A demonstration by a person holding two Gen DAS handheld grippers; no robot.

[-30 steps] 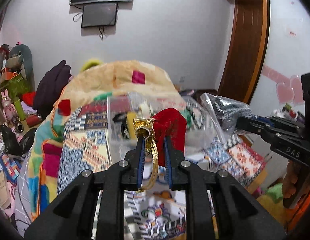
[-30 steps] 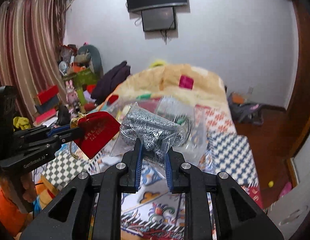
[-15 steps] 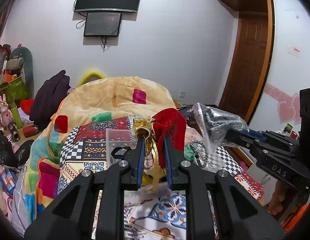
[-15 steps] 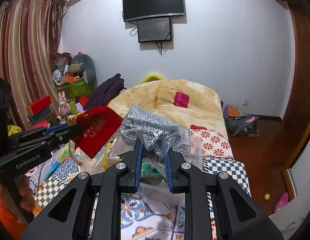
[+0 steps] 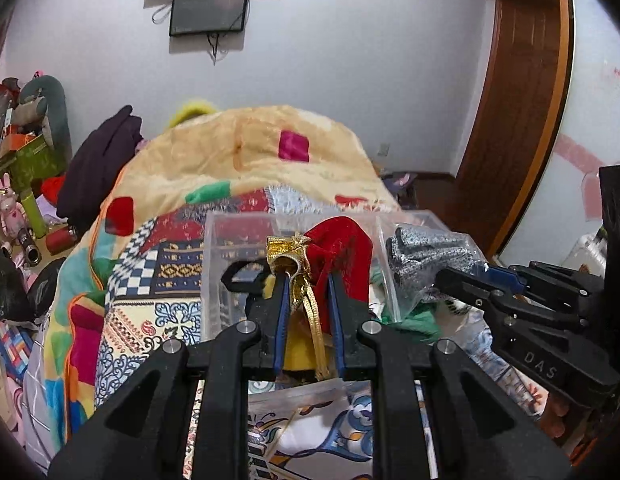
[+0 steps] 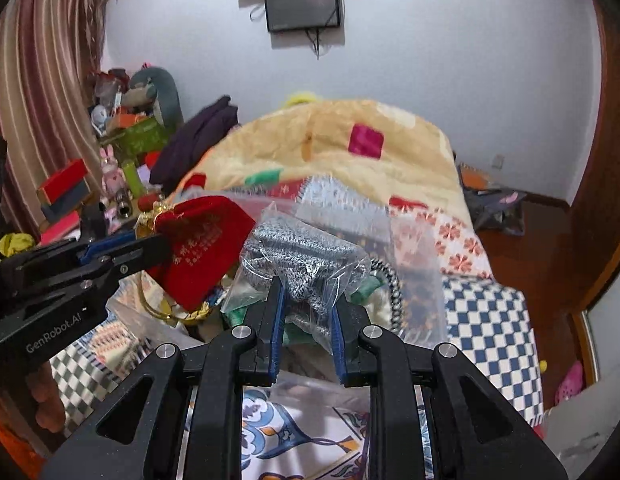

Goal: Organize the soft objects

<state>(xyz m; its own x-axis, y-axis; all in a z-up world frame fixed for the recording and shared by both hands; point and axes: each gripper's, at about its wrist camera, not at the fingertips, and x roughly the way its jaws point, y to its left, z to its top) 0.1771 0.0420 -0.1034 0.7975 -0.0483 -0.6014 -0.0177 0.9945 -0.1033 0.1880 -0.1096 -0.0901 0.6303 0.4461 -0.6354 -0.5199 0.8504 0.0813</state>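
The left gripper (image 5: 308, 280) is clamping the neck of a red velvet pouch (image 5: 338, 252), its 2 blue-padded fingers (image 5: 283, 312) standing narrowly apart with the gold cord (image 5: 314, 320) hanging down between them. The right gripper (image 6: 308, 296) is pinching a clear plastic bag of grey speckled fabric (image 6: 298, 256) by the bag's lower part, its fingers likewise set close on the plastic.

Both loads are hanging in the air over a clear plastic bin (image 5: 214, 264) that is sitting on the patterned bedspread (image 5: 150, 312). The pouch is hovering above the bin's middle; the bag is hovering just beside it, toward the bin's right wall. The pouch and bag are close together, but the views are not showing whether they are touching. Inside the bin a black strap (image 5: 240, 280) and green cloth (image 5: 410, 320) are lying loosely, leaving open room along the left wall. A beige quilt (image 5: 262, 160) is rising in a mound beyond the bin's far wall.

Both grippers are pointing forward toward the far wall of the room, roughly level, the right one angling in across the left view.

Compared with 0.5 s ago, both grippers are sitting lower and nearer the bin, which is now filling more of each view, and the grips are remaining unchanged.
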